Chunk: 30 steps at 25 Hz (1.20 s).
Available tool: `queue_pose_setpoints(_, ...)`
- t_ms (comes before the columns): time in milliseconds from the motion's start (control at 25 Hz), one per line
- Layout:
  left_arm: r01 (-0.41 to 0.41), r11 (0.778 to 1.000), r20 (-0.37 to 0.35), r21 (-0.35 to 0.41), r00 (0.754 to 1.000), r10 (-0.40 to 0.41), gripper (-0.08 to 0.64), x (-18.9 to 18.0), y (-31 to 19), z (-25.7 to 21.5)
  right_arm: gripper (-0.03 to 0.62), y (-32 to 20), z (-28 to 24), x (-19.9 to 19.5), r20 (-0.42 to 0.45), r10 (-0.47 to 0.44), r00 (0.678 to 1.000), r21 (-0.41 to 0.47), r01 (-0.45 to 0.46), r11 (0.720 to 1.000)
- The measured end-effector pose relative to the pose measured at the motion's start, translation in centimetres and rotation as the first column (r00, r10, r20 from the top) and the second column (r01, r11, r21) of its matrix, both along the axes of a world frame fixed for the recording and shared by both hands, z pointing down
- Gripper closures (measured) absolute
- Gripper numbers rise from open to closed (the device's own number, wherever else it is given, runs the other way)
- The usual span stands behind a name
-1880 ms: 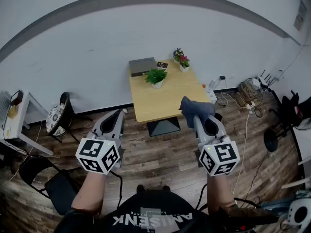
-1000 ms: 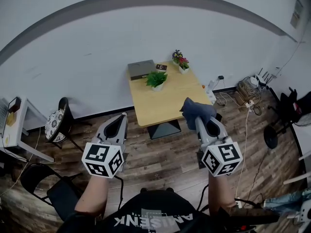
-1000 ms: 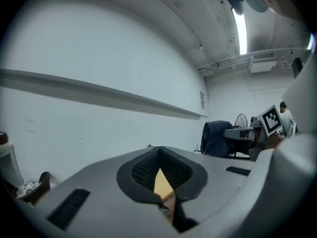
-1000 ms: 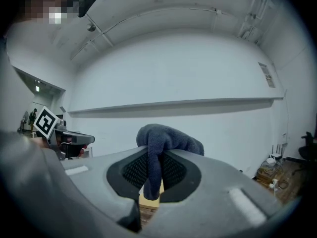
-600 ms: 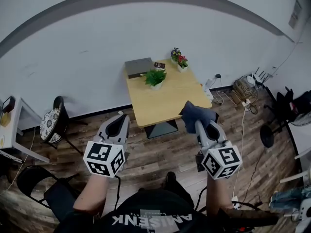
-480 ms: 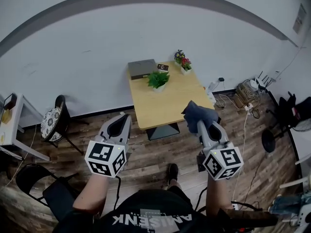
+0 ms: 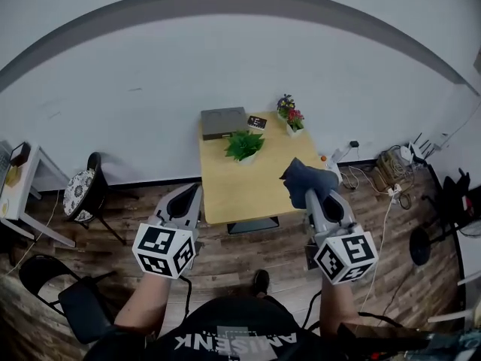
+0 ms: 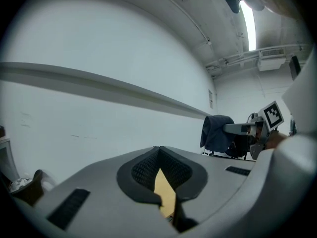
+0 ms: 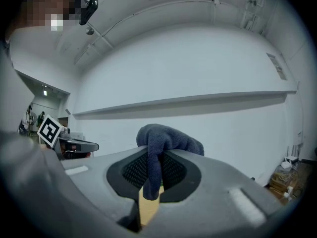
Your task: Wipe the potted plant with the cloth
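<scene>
Cloth (image 9: 171, 138): dark blue-grey and fleecy, pinched in the right claw (image 9: 156, 156), with a fat fold bunched over the tips and a tail hanging between the pads. I'd guess it's soft, light and floppy, so it'll drape rather than push.

Left claw (image 8: 159, 157): pads together with nothing in them, just a sliver of yellow tabletop showing through. It's held up level with the other one, on our side of the table.

Potted plant (image 7: 243, 144): a small leafy green thing in a white pot, sitting on the far half of the surface (image 7: 233, 190), well away from both claws. The leaves look thin and bendy (real or plastic, too small to tell from here). The pot is probably light enough to slide or tip.

Where to grab: I'd say steady the pot wall with the free claw and stroke the leaves gently with the bunched end, not the tail.

Surface: light wood top on a dark base. At the far edge there's a grey flat box (image 7: 223, 122) and a flower pot (image 7: 291, 119) with red blooms.

Room: plank floor (image 7: 225, 250), plain white wall, a chair with a patterned cushion (image 7: 81, 190) on the left, and a cable tangle (image 7: 394, 168) on the right.
</scene>
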State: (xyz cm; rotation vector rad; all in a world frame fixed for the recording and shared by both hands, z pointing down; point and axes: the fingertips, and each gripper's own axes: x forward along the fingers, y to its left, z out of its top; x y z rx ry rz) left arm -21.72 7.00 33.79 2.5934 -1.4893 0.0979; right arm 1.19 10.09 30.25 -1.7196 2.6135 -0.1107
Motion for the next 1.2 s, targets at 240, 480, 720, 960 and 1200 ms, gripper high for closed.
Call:
queue_pose_setpoints(240, 0.026, 1.000, 0.026, -0.013, 0.999, -0.025, 0.558, 3.1, -4.6, 0.4, 0.563, -5.0, 0.8, 3.3, 0.005, -0.032, 0.999, -0.007, 0.032, 0.999)
queue_pose_setpoints(480, 0.052, 0.999, 0.055, -0.017, 0.997, -0.051, 0.558, 5.7, -8.5, 0.3, 0.563, -9.2, 1.3, 6.2, 0.014, -0.057, 0.998, -0.017, 0.057, 0.998)
queue_pose_setpoints(720, 0.073, 0.997, 0.095, -0.036, 0.993, -0.070, 0.558, 8.8, -11.2, 0.9, 0.563, -12.2, 1.7, 8.3, -0.002, -0.142, 0.990, -0.013, 0.142, 0.990)
queue_pose_setpoints(960, 0.089, 0.994, 0.103, -0.065, 0.991, -0.081, 0.558, 10.8, -13.3, 1.1, 0.563, -14.8, 1.8, 9.9, 0.009, -0.187, 0.982, -0.004, 0.187, 0.982)
queue_pose_setpoints(1200, 0.105, 0.992, 0.125, -0.073, 0.988, -0.095, 0.558, 9.4, -15.2, 1.4, 0.563, -16.7, 2.2, 8.6, -0.006, -0.218, 0.976, -0.024, 0.218, 0.976)
